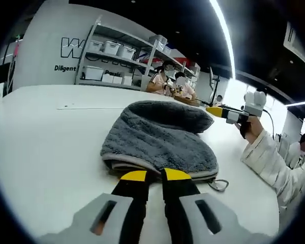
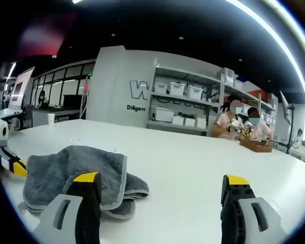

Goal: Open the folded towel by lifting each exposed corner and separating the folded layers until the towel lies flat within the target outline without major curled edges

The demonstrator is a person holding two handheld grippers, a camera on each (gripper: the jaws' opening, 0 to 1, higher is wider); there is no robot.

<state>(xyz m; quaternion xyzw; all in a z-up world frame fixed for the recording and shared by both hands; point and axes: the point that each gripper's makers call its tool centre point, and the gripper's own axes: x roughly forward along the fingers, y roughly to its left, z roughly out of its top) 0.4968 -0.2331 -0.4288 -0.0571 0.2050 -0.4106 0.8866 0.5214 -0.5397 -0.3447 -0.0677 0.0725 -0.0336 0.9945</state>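
Observation:
A grey towel (image 1: 157, 137) lies folded in a rounded heap on the white table (image 1: 46, 142), with a light hem and a small hanging loop (image 1: 221, 184) at its near right corner. My left gripper (image 1: 156, 175) has its yellow-tipped jaws nearly together on the towel's near hem. My right gripper (image 1: 221, 112), held by a hand in a white sleeve, points at the towel's far right corner. In the right gripper view the towel (image 2: 76, 173) lies to the lower left. The right gripper (image 2: 162, 185) stands wide open, its left jaw over the towel's edge. The left gripper (image 2: 12, 165) touches the towel's left edge.
A thin dark line (image 1: 91, 107) runs across the table behind the towel. Beyond the table are shelves with white bins (image 2: 178, 101), and people sit at a wooden tray (image 2: 256, 145). Bare table spreads to the right (image 2: 203, 162).

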